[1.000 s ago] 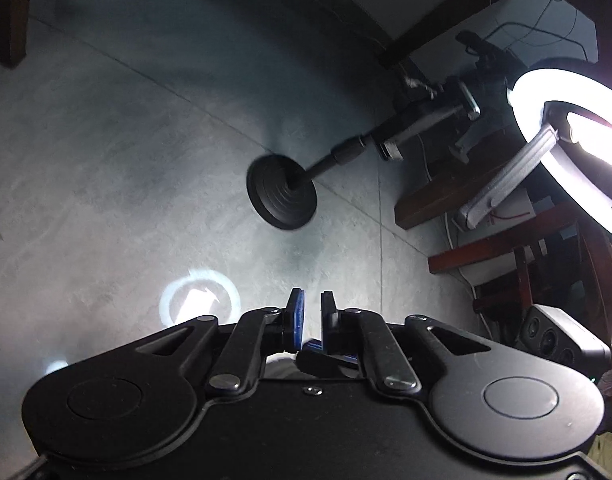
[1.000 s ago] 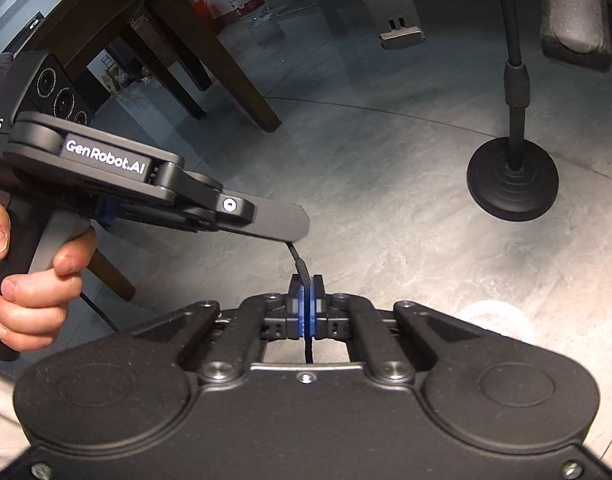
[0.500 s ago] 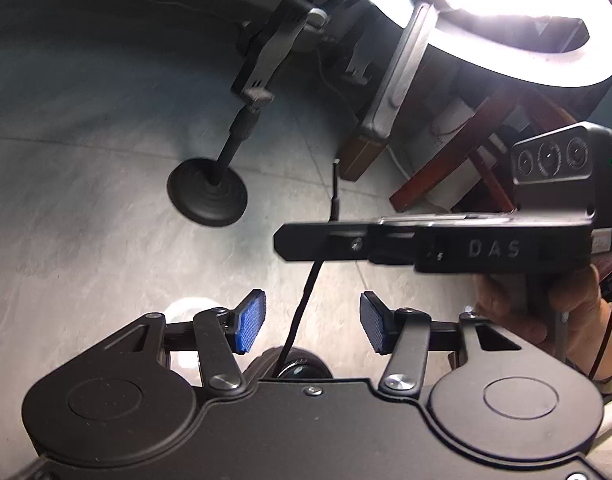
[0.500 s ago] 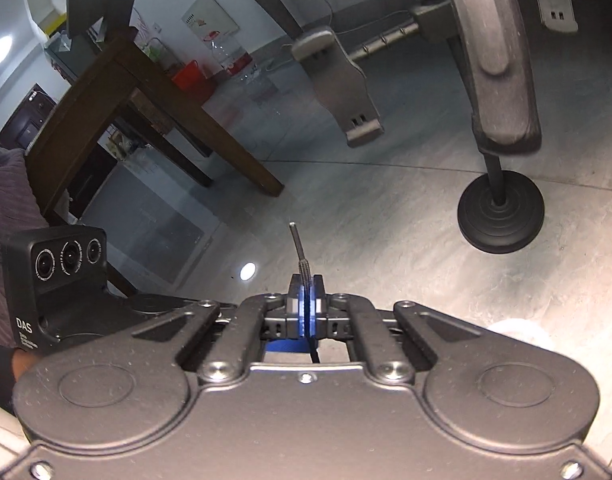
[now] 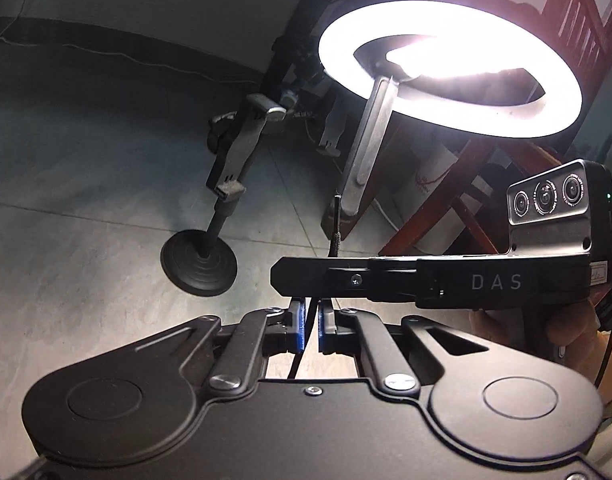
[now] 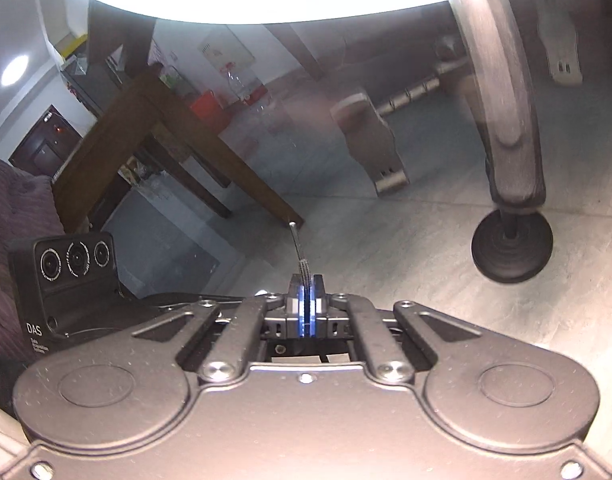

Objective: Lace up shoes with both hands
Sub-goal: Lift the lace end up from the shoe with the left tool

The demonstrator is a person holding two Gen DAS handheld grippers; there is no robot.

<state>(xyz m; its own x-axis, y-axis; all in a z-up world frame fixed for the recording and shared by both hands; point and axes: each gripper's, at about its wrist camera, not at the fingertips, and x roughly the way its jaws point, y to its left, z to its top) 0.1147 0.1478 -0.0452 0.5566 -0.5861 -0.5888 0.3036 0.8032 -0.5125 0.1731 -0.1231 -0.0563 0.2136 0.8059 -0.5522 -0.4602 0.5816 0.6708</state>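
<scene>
Step in hand: a handover of the black shoelace point(image 5: 334, 236) in mid-air, judged from the lace running through both grippers; no shoe is in either view

Right gripper point(image 6: 306, 312): jaws closed on the lace, whose stiff tip point(image 6: 293, 230) sticks out toward 12 o'clock

Left gripper point(image 5: 310, 330): just below the right one, jaws drawn nearly together with the same lace between the blue pads point(image 5: 301, 328); a sliver of gap shows on either side, so a firm pinch cannot be confirmed

Next move: probably calls for the left to clamp before the right lets go, then steering the tip to an eyelet

Setting: lit ring light point(image 5: 450, 68) at 1 o'clock; round stand base point(image 5: 199, 268) on the grey floor at 9 o'clock

Writing: "DAS" on both gripper bodies; a lone "G" at the left view's right edge; smaller print unreadable
</scene>
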